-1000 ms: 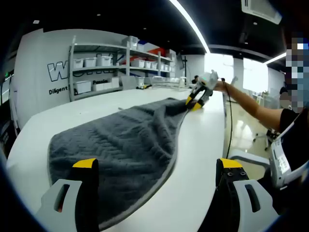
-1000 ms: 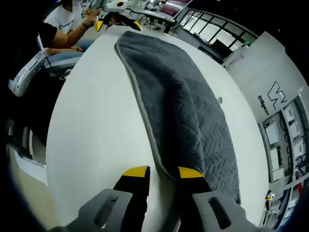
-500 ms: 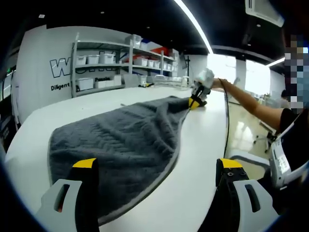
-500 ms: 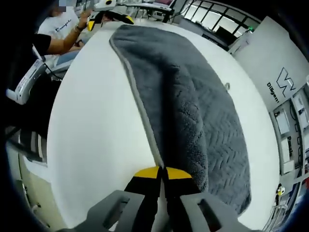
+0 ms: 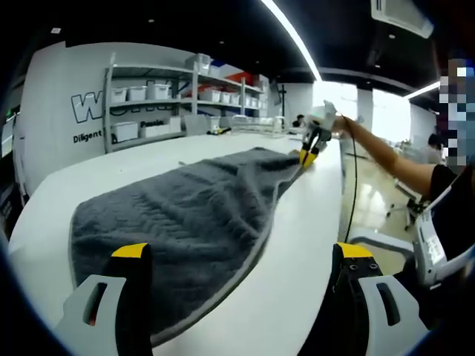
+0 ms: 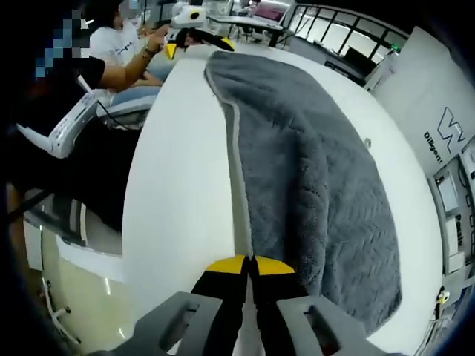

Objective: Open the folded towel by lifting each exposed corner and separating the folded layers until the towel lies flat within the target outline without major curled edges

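In the left gripper view, the left tongs [image 5: 241, 256] stood spread wide at the bottom, their yellow-tipped jaws well apart and holding nothing, one jaw rising in front of the near end of the grey towel [image 5: 189, 222] and the other out past the edge of the white tabletop [image 5: 297, 267]. The towel lay stretched lengthwise along the tabletop, running away from that near end in a long band with a herringbone weave and a paler hem along its side. At its far end the right tongs [image 5: 306, 156] sat on the far corner, at the end of the person's outstretched arm [image 5: 378, 152]. Beyond the tabletop stood metal shelves [image 5: 178, 100] with white bins against a white wall with dark lettering. In the right gripper view, the right tongs [image 6: 248, 265] were pressed together, their yellow tips pinching the hemmed corner of the towel [image 6: 312, 178] right at the bottom of the picture. From there the towel ran away along the tabletop [image 6: 185, 170], its hem lying as a pale line near the tabletop's edge. At the far end the left tongs [image 6: 194, 41] hovered just beside the towel's other end, held by a hand [image 6: 157, 33], with a person in a white shirt seated nearby.
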Motion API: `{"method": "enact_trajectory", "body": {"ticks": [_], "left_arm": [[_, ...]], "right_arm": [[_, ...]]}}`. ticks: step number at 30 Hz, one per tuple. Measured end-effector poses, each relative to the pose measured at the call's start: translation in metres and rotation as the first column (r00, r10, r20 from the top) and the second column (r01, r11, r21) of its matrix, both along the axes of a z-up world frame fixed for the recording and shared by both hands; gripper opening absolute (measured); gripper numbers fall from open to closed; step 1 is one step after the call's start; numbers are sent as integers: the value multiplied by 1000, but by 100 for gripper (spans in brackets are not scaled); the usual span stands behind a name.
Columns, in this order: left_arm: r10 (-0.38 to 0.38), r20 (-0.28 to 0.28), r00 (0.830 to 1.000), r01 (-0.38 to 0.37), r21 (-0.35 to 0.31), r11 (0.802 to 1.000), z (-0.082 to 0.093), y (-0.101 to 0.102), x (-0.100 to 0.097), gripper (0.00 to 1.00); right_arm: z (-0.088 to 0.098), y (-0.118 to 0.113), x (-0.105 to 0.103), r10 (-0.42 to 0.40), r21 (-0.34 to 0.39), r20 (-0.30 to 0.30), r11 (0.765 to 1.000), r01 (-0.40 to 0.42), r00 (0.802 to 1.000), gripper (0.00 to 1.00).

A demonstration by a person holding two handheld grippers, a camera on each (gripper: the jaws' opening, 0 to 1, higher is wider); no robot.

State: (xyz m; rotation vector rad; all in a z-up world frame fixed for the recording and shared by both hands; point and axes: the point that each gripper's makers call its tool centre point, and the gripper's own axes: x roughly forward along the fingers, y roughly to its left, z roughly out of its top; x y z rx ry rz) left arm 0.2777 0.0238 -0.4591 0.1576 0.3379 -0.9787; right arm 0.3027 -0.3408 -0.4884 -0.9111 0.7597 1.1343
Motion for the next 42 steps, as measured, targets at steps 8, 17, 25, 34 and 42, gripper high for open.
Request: {"method": "enact_trajectory", "body": {"ticks": [8,17,25,34,42], "left_arm": [[-16,-3,1000,16,-1,1000,0,-2,-3,99],[-23,0,1000,23,6,1000,-1,-2,-9,99],[-12,7,1000,12,-8,1000,1,2,-11,99],[61,16,998,-60,-45,997,10,23,1,99],[113,18,993,-111,-92,990,15,32,6,99]], "right_arm": [[-6,-6,-31,37,2,-75,999,-37,996,0],[-10,-9,-47,27,31,-145,999,-23,989,0],[-11,-8,-53,-27,68,-198,997,42,980,1],[30,-3,-44,-61,267,-85,960,82,994,26],[34,-42,-7,-311,334,-61,889,313,948,61]]}}
